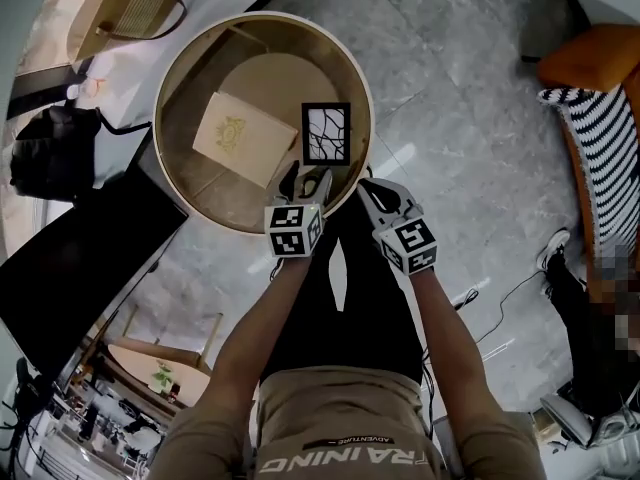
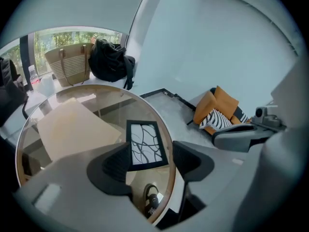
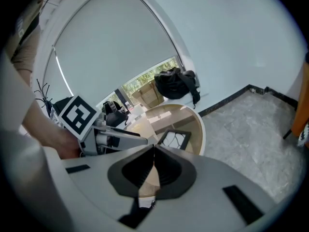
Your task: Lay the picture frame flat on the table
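Observation:
The black picture frame [image 1: 326, 134] with a white sheet of dark branching lines lies flat on the round glass table [image 1: 262, 18], close to its right rim. My left gripper [image 1: 311, 180] is open just behind the frame's near edge. In the left gripper view the frame [image 2: 145, 144] shows between the spread fingers of that gripper [image 2: 151, 154], and nothing is clamped. My right gripper [image 1: 372, 193] hovers shut and empty by the rim, right of the frame. In the right gripper view the jaws of the right gripper [image 3: 153, 153] meet, with the frame [image 3: 175, 139] beyond them.
A beige booklet [image 1: 243, 136] lies on the glass left of the frame. A black bag [image 2: 111, 59] and a woven bag [image 2: 67, 64] sit beyond the table. An orange chair with a striped cushion [image 1: 600, 118] stands at the right, and a dark panel [image 1: 60, 268] at the left.

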`<move>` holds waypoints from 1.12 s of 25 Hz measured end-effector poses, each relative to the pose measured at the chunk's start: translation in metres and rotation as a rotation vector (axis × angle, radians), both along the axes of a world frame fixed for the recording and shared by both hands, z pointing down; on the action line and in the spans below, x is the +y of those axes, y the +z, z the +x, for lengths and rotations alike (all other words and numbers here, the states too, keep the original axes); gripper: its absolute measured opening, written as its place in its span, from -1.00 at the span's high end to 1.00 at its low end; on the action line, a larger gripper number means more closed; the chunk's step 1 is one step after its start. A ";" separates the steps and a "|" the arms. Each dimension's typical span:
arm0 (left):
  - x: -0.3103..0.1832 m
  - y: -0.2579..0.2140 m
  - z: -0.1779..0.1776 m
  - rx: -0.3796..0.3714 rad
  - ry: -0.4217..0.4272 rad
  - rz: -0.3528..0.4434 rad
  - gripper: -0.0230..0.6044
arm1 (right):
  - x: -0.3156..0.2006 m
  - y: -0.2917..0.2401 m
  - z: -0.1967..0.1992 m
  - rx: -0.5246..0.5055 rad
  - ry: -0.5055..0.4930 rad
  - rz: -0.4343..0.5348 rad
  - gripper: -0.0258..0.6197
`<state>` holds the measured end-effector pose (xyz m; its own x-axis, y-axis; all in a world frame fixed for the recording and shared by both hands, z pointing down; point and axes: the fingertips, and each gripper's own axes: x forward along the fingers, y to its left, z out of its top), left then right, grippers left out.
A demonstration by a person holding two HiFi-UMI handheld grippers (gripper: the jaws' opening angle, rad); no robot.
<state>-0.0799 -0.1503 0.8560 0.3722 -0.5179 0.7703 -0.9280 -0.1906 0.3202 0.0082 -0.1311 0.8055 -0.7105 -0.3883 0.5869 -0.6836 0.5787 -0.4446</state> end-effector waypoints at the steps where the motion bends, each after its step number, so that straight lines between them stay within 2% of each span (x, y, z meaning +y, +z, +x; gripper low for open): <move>1: -0.001 -0.014 -0.002 0.003 0.015 0.019 0.06 | -0.003 -0.013 -0.001 0.002 0.004 0.014 0.90; 4: 0.005 -0.064 -0.010 0.002 0.049 0.088 0.06 | -0.005 -0.053 -0.003 0.017 0.006 0.042 0.90; 7: 0.009 -0.128 -0.020 0.004 0.064 0.198 0.07 | 0.000 -0.097 -0.005 0.034 -0.027 0.074 0.90; 10: 0.008 -0.192 -0.029 -0.029 0.090 0.299 0.07 | 0.002 -0.148 -0.008 0.039 -0.082 0.142 0.90; 13: 0.008 -0.247 -0.036 -0.046 0.088 0.365 0.07 | 0.009 -0.204 -0.013 0.039 -0.126 0.224 0.90; 20: -0.007 -0.343 -0.051 -0.034 0.080 0.529 0.09 | -0.007 -0.298 -0.024 -0.039 -0.037 0.338 0.90; 22: -0.013 -0.373 -0.057 -0.037 0.067 0.568 0.21 | -0.014 -0.325 -0.026 -0.053 -0.031 0.373 0.90; 26: -0.026 -0.423 -0.064 -0.046 0.052 0.698 0.38 | -0.029 -0.377 -0.026 -0.061 -0.043 0.538 0.90; 28: -0.019 -0.439 -0.065 -0.055 0.039 0.734 0.51 | -0.022 -0.398 -0.024 -0.070 -0.043 0.583 0.90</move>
